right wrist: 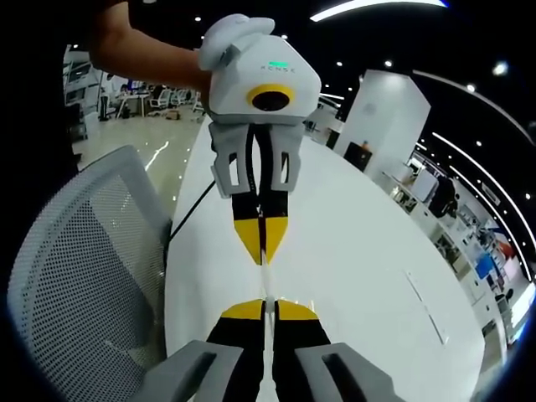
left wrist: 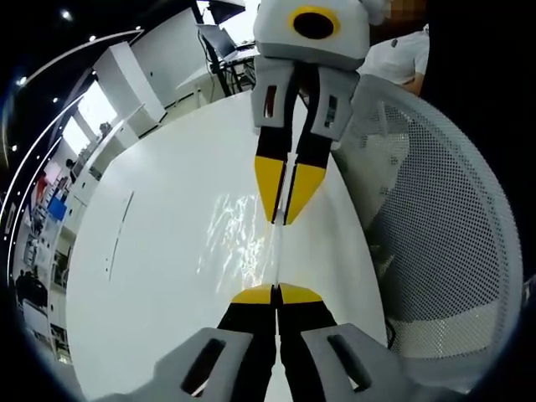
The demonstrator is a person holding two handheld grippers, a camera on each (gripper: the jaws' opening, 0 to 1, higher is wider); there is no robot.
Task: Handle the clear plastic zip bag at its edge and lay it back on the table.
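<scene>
In the left gripper view, the left gripper rises from the bottom with its yellow-tipped jaws pressed together on the near edge of the clear plastic zip bag. The bag stretches away from those tips as a thin, glinting sheet (mostly visible by its reflections) above the white table. At its far edge the right gripper points back toward the camera, jaws nearly together and seemingly pinching the bag, though the film is hard to make out there. To the right stands a white mesh chair, and beyond it a person in a white shirt.

In the right gripper view, the right gripper has its jaws closed on the bag's edge, seen edge-on as a thin line running up to the left gripper, gripped by a hand. The mesh chair sits left of the table.
</scene>
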